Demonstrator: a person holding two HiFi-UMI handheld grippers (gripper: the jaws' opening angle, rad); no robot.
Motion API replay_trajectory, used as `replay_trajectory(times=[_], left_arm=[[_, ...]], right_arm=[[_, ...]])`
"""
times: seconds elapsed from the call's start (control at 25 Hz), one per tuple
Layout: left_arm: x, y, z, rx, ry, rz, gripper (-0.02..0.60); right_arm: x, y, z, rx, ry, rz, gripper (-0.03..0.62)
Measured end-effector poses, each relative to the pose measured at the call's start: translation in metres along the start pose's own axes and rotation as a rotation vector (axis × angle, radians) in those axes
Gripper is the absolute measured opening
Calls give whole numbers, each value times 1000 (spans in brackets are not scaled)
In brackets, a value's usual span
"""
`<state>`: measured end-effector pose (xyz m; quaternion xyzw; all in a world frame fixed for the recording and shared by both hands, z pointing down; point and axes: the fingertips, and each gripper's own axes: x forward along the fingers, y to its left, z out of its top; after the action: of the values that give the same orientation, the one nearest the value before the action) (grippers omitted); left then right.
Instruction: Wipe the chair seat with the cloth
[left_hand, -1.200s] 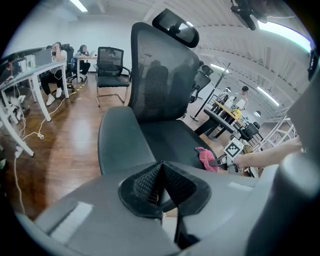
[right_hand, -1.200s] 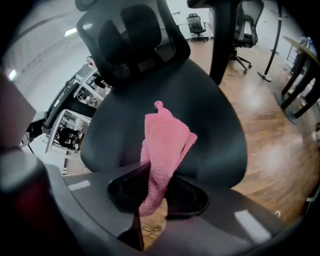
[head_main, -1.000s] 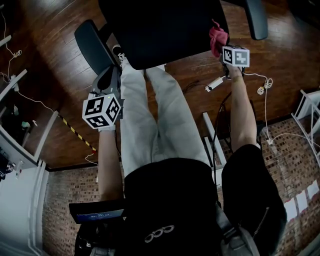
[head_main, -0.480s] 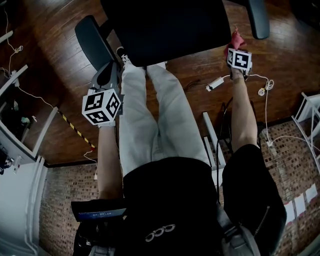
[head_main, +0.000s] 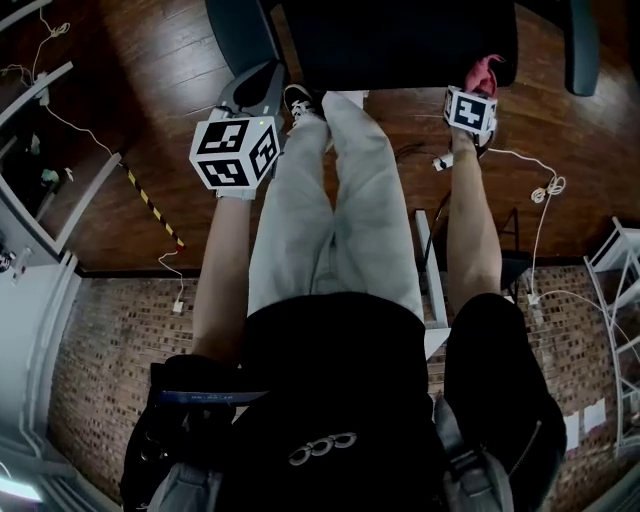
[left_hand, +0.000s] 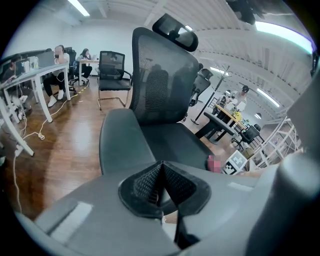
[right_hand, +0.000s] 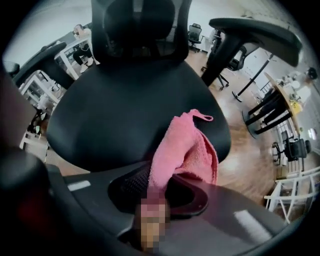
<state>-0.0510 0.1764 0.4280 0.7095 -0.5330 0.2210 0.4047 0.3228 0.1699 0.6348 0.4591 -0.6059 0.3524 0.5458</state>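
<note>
The pink cloth (right_hand: 184, 146) is pinched in the right tool (right_hand: 159, 192), whose jaws are closed on its lower end. The rest of it rises in a loose fold over the front right part of the black chair seat (right_hand: 115, 107); we cannot tell whether it touches the cushion. From the head view only a small pink tuft of the cloth (head_main: 487, 70) shows above the right tool (head_main: 478, 90), at the seat's (head_main: 400, 40) near right corner. A second ago a larger pink patch lay against that edge. The whole chair now sits higher in the head view than before.

The left tool (left_hand: 161, 181) has its ribbed pads pressed together with nothing between them. It points at the chair's near armrest (left_hand: 122, 145) and mesh backrest (left_hand: 162, 80). In the head view the left tool (head_main: 255, 95) has come up closer to the chair and hangs over the wooden floor (head_main: 150, 120), beside our pale trouser legs (head_main: 330, 220).
</note>
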Motion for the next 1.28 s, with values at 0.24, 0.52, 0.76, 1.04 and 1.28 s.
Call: replay_trajectory(times=[0.24, 0.52, 0.76, 1.04, 1.28], left_arm=[[-8, 2, -1, -154, -46, -127, -6], [-15, -5, -12, -113, -4, -173, -6], [-43, -19, -16, -77, -9, -225, -6], [-103, -36, 4, -10, -27, -265, -6], [-171, -59, 42, 33, -97, -314, -6]], right_arm=[[-12, 137, 9, -162, -31, 170, 69], [-39, 272, 27, -386, -84, 324, 69], [-73, 328, 19, -424, -99, 543, 69], [-143, 301, 11, -413, -164, 500, 69], [-257, 241, 6, -331, -304, 425, 69]])
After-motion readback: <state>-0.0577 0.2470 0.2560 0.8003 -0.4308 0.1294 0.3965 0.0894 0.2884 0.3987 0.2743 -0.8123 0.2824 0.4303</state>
